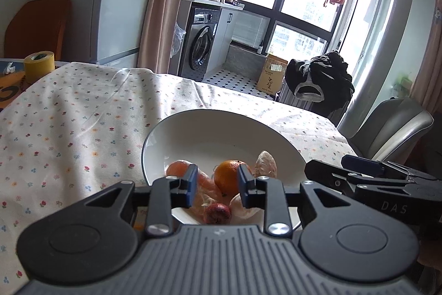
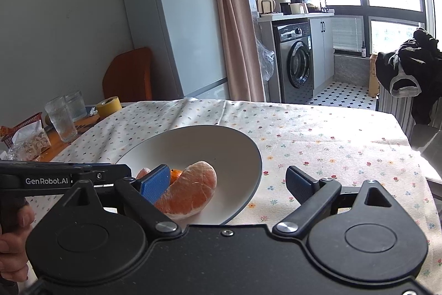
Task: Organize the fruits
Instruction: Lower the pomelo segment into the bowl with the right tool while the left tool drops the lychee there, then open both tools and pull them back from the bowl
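A white bowl (image 1: 221,129) stands on the flowered tablecloth. It holds a small whole orange (image 1: 228,179), peeled tangerine pieces (image 1: 265,164), and a little red fruit (image 1: 216,213). My left gripper (image 1: 218,184) hovers open over the bowl's near side, the orange showing between its blue pads without being clamped. In the right wrist view a large peeled tangerine half (image 2: 193,192) lies in the bowl (image 2: 221,140). My right gripper (image 2: 228,184) is wide open; its left pad (image 2: 156,183) is beside that half, its right pad outside the rim.
A yellow tape roll (image 2: 109,105), two glasses (image 2: 62,119) and snack packets sit at the table's far left. A grey chair (image 1: 386,126) stands at the right edge, dark clothes (image 1: 320,76) beyond it. A hand (image 2: 13,242) holds the left gripper's handle.
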